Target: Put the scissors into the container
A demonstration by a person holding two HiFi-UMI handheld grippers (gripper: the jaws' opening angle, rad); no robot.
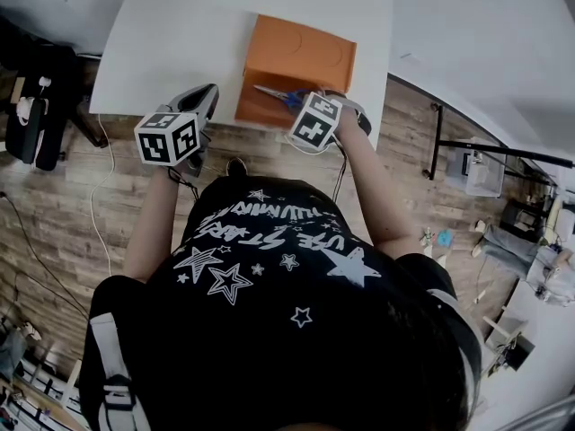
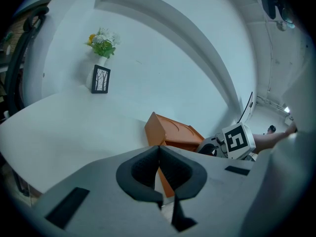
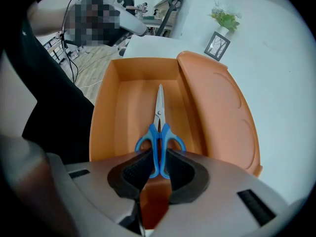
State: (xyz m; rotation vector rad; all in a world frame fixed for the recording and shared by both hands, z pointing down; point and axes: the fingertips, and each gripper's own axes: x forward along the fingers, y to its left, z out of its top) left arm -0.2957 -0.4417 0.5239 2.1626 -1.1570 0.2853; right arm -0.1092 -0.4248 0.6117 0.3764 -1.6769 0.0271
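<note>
The scissors (image 1: 280,94) (image 3: 159,132) have blue handles and steel blades. My right gripper (image 1: 304,106) (image 3: 158,157) is shut on the handles, with the blades pointing away from me over the open orange container (image 1: 260,110) (image 3: 126,112). The container's lid (image 1: 310,54) (image 3: 217,107) lies folded back on the far side of the box. The container (image 2: 170,135) sits at the near edge of the white table (image 1: 180,34). My left gripper (image 1: 205,97) (image 2: 159,149) hovers left of the container at the table's edge, shut with nothing in it.
A small picture frame (image 2: 100,79) (image 3: 217,44) and a vase of flowers (image 2: 102,41) (image 3: 224,18) stand at the table's far end. A dark chair (image 1: 36,115) and cables sit on the wooden floor to the left.
</note>
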